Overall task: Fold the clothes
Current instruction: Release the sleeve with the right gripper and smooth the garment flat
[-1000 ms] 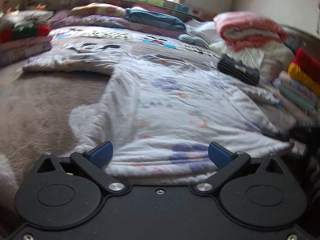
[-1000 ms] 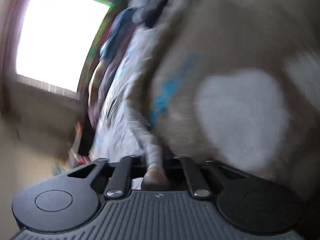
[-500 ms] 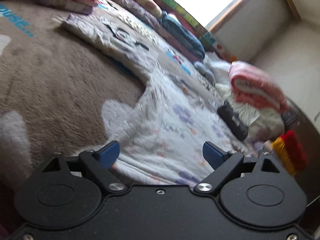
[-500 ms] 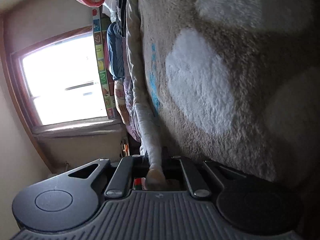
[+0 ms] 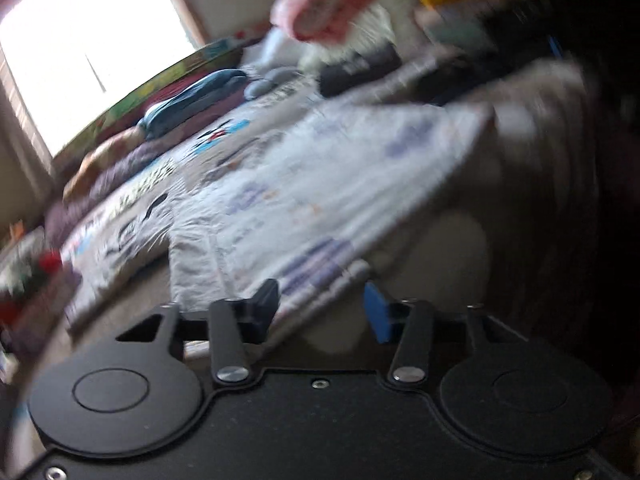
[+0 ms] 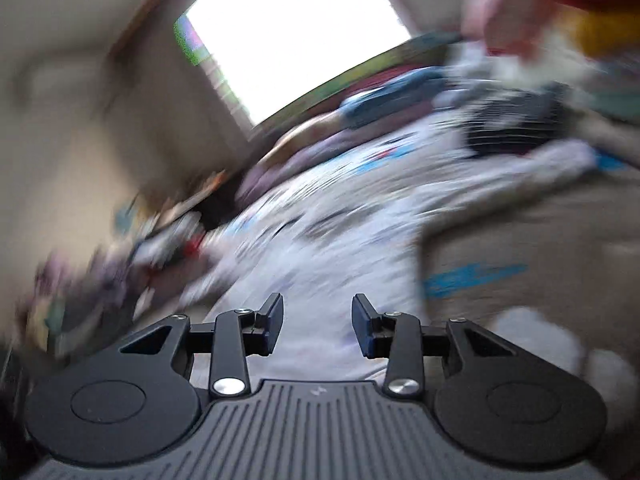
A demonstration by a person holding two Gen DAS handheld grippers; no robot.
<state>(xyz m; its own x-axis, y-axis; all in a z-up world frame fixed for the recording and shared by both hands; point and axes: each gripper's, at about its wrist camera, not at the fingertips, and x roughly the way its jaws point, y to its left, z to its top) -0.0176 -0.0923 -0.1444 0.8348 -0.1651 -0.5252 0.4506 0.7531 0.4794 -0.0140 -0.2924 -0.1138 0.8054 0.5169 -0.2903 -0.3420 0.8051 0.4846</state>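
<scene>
A white garment with purple and orange print (image 5: pixel 320 200) lies spread on a tan plush blanket (image 5: pixel 520 184). My left gripper (image 5: pixel 322 306) is open, its jaws straddling the garment's near edge. In the right wrist view the same garment (image 6: pixel 320 240) lies ahead, blurred by motion. My right gripper (image 6: pixel 318 322) is open and empty just above the garment's near part. A second white garment with black cartoon print (image 5: pixel 132 232) lies beyond the first.
Stacks of folded clothes stand at the far right (image 5: pixel 340 4) and far left (image 5: pixel 24 276). A dark folded item (image 5: pixel 360 66) lies by the right stack. Blue and purple bedding (image 5: pixel 192 100) lines the window side. The tan blanket has blue lettering (image 6: pixel 472 276).
My right gripper has opened and let go of the garment fold it pinched, and both views have swung sharply. My left gripper has narrowed but stays open, now at the garment's edge.
</scene>
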